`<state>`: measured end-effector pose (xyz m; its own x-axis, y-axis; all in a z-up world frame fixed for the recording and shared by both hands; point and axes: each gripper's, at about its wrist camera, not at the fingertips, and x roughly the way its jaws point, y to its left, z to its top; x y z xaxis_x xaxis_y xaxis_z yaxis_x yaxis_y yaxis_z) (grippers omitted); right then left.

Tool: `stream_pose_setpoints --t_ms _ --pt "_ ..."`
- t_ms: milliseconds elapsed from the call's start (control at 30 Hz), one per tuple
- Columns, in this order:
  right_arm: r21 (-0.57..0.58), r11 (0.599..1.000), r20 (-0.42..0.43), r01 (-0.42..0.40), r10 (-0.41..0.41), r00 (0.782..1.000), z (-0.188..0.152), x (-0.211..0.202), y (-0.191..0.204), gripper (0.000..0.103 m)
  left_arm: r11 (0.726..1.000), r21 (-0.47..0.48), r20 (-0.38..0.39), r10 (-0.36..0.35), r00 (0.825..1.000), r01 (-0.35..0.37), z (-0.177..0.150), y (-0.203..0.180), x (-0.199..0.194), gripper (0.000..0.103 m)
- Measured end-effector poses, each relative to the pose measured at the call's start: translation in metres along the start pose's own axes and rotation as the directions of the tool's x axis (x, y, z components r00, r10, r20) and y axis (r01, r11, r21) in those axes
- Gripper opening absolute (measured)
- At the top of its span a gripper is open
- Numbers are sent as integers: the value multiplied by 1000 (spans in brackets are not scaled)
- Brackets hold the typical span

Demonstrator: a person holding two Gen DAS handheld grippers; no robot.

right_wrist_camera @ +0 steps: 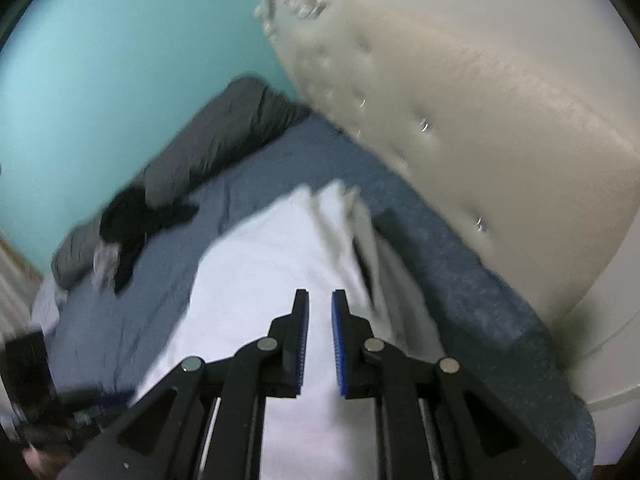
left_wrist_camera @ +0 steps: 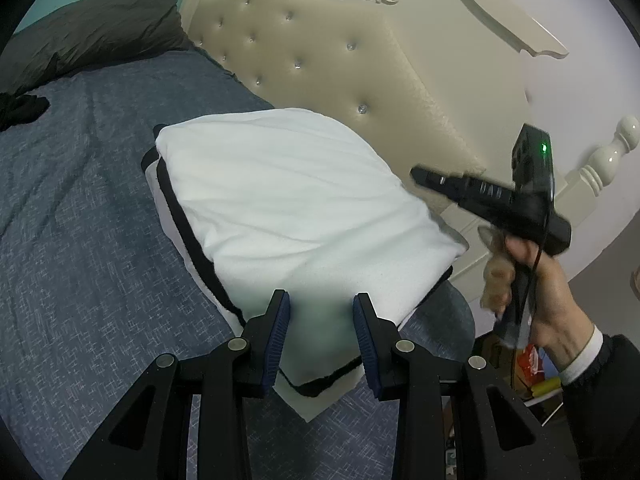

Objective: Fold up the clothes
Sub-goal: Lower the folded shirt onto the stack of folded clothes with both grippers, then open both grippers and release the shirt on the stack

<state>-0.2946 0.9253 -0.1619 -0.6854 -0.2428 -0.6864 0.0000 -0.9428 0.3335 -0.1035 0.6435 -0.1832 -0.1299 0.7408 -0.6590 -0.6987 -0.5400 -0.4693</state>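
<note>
nearest the left wrist camera, the left gripper [left_wrist_camera: 321, 328] stands with its blue pads [left_wrist_camera: 277, 338] apart, hovering over the near edge of the white garment [left_wrist_camera: 288, 200]; whether the pads touch the cloth i cannot tell. the garment, white with black trim, lies folded into a thick bundle on the blue bedcover [left_wrist_camera: 80, 240], close to the bed's edge and the tufted headboard [left_wrist_camera: 320, 52]. to the side, a hand [left_wrist_camera: 536, 280] holds the right gripper [right_wrist_camera: 320, 336] above the bundle, its jaws nearly together with a narrow gap and nothing between them. to finish well, i judge each gripper should pinch a corner of the loose edge, both layers together, and lay it flat evenly. further off lie a grey pillow [left_wrist_camera: 100, 28] and a dark cloth [left_wrist_camera: 24, 108].
</note>
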Motion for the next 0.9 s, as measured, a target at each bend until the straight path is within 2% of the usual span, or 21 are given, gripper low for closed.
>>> stream_pose_setpoints --t_ms 100,233,333,467,567,667,767,900 --pt "40 998 -25 49 -48 999 -11 3 -17 6 1000 3 -2 -1 1000 1 -1 -2 -1 35" --pt "90 994 23 59 -62 998 -13 -14 -27 9 1000 14 0 13 1000 -13 -3 -4 -5 35" --pt "66 998 52 18 -22 998 -16 -27 -16 9 1000 7 0 10 1000 -10 -3 -3 -8 35" --pt "1 1000 5 -13 13 1000 -29 -28 2 9 1000 12 -9 20 1000 -20 -6 -4 -8 35" --pt "46 999 -10 0 0 1000 -39 -26 -8 9 1000 10 -15 22 1000 -22 -8 -5 -9 35" --pt "97 995 23 17 -20 1000 -41 -35 -19 9 1000 16 -20 24 1000 -23 -9 -6 -14 35" --pt "111 994 59 -14 7 998 -43 -47 -18 9 1000 -8 -3 17 1000 -17 -6 -1 -19 35" --pt "97 995 21 -10 8 1000 -52 -42 -13 9 999 -46 6 29 1000 -28 -5 6 -19 36"
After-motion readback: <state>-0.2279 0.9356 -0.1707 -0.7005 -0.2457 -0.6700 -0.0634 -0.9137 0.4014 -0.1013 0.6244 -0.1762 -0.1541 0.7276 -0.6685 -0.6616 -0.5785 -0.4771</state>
